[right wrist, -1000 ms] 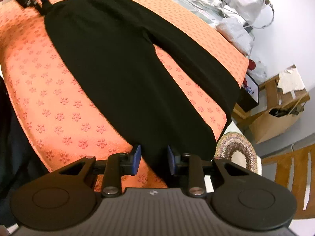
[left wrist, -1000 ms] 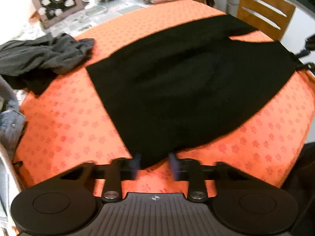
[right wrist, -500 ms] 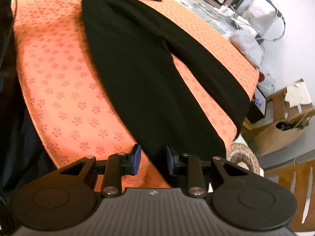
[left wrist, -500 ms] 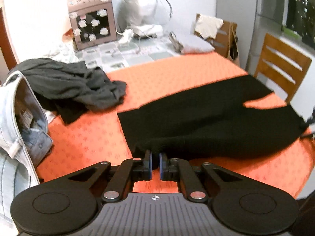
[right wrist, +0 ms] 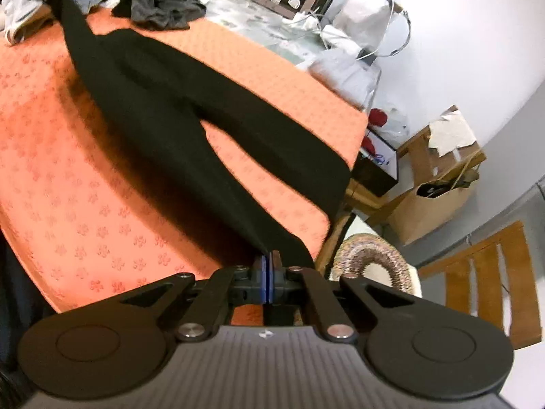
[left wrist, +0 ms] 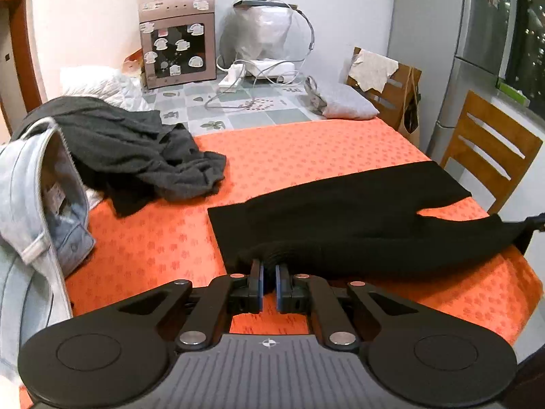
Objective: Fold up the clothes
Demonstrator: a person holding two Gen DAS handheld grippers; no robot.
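The orange mat (left wrist: pixel 306 143) carries the black trousers (left wrist: pixel 340 214), waist and near leg hem lifted; the left gripper (left wrist: pixel 269 284) pinches the bunched waistband, the right gripper (right wrist: pixel 268 277) clamps the hem, so uneven pulling could slip the thin fabric free and skew the fold
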